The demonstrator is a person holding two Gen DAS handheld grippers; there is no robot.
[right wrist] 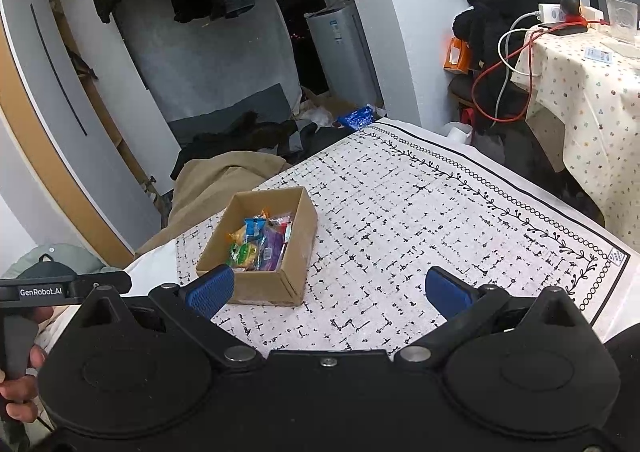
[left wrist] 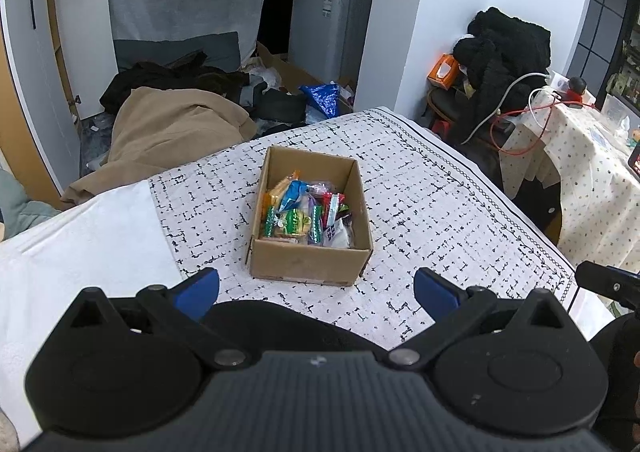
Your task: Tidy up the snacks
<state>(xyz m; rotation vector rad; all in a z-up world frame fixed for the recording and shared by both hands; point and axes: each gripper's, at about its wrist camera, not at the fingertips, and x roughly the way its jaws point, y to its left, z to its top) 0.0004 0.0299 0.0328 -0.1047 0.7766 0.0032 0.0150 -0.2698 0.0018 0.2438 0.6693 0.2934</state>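
The cardboard box (left wrist: 310, 218) of snack packets (left wrist: 306, 214) lies dead ahead of the left gripper (left wrist: 316, 290), long axis running away from it; the right gripper (right wrist: 328, 290) has it ahead and to its left; both spread, empty; the left appears nearer.

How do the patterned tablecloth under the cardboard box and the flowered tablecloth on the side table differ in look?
The patterned tablecloth is white with black broken grid marks and a leafy black border; the flowered tablecloth is cream with small coloured flowers and no visible border. The patterned tablecloth lies flat and carries the cardboard box of snacks; the flowered tablecloth hangs down its table's side and carries cables and a power strip. Both cover tabletops.
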